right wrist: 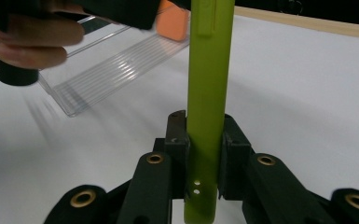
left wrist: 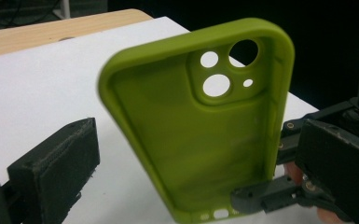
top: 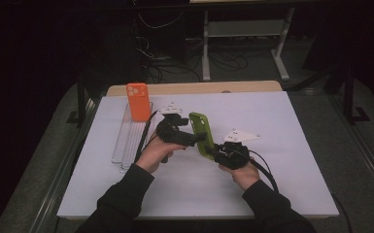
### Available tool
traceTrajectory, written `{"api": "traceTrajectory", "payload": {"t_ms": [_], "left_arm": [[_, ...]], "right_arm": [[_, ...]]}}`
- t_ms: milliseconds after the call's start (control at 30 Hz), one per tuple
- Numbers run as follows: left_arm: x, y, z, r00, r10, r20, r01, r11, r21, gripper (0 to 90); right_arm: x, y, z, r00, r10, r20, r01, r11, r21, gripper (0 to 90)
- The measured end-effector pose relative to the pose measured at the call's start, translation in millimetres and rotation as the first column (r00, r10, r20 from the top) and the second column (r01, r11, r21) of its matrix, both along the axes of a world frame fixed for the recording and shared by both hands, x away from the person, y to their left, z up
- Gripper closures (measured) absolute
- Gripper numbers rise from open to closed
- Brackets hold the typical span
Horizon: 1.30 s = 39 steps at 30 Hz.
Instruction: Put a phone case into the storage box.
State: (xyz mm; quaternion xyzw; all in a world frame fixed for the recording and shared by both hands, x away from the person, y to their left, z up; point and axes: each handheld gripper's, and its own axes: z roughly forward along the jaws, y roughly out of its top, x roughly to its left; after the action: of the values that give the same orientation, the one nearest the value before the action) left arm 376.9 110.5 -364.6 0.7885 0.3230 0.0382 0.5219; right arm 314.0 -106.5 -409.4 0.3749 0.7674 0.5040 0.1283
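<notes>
My right gripper (right wrist: pixel 204 154) is clamping the green case (top: pixel 202 135) upright, my left gripper (top: pixel 194 139) is waiting open beside it, probably to take it.

Green case (top: pixel 202 135), orange case (top: pixel 138 101)

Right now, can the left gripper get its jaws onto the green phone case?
Probably yes. The left gripper is open right beside the green phone case, which the right gripper holds upright off the table; nothing sits between.
</notes>
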Motion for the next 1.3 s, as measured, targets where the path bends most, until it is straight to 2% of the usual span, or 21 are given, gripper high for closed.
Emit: {"api": "traceTrajectory", "payload": {"t_ms": [100, 367, 633, 767, 1033, 1100, 1267, 1300], "left_arm": [[0.9, -3.8, -1.6, 1.0, 0.001, 0.002, -0.001, 1.0, 0.002, 0.0], [0.8, -7.7, -2.4, 0.9998, 0.019, 0.011, -0.019, 0.9993, -0.034, 0.0], [-0.5, -5.7, -1.6, 0.9984, 0.041, 0.04, -0.039, 0.9985, -0.037, 8.7], [-1.3, -5.5, -1.7, 0.9985, 0.044, 0.033, -0.042, 0.9978, -0.052, 11.4], [-1.1, -4.6, -1.2, 0.9992, 0.03, 0.026, -0.029, 0.9985, -0.048, 13.0], [-1.1, -4.5, -0.5, 0.9991, 0.031, 0.029, -0.03, 0.9983, -0.05, 13.3], [0.8, -1.4, 1.1, 0.9989, 0.037, 0.027, -0.036, 0.999, -0.024, 13.6], [1.5, -1.1, 0.9, 0.9989, 0.036, 0.029, -0.036, 0.9989, -0.03, 13.6]], "right_arm": [[-0.9, 1.3, 1.2, 1.0, 0.007, 0.005, -0.007, 1.0, 0.006, 75.3], [-3.5, 6.9, 0.8, 0.9998, 0.02, -0.005, -0.02, 1.0, 0.011, 75.3], [-3.4, 7.1, 0.3, 0.9998, 0.022, -0.003, -0.022, 1.0, 0.002, 75.3], [-3.2, 7.5, -0.5, 0.9997, 0.023, 0.004, -0.023, 1.0, -0.006, 75.3], [-3.3, 8.4, -1.7, 0.9995, 0.028, 0.016, -0.028, 0.999, -0.034, 74.7], [-3.6, 8.2, -1.0, 0.9993, 0.028, 0.023, -0.027, 0.999, -0.035, 72.1], [-3.5, 4.8, -0.9, 0.999, 0.04, 0.017, -0.039, 0.998, -0.055, 54.4], [-3.2, 3.1, -0.9, 0.999, 0.043, 0.014, -0.042, 0.997, -0.059, 51.7]]}}
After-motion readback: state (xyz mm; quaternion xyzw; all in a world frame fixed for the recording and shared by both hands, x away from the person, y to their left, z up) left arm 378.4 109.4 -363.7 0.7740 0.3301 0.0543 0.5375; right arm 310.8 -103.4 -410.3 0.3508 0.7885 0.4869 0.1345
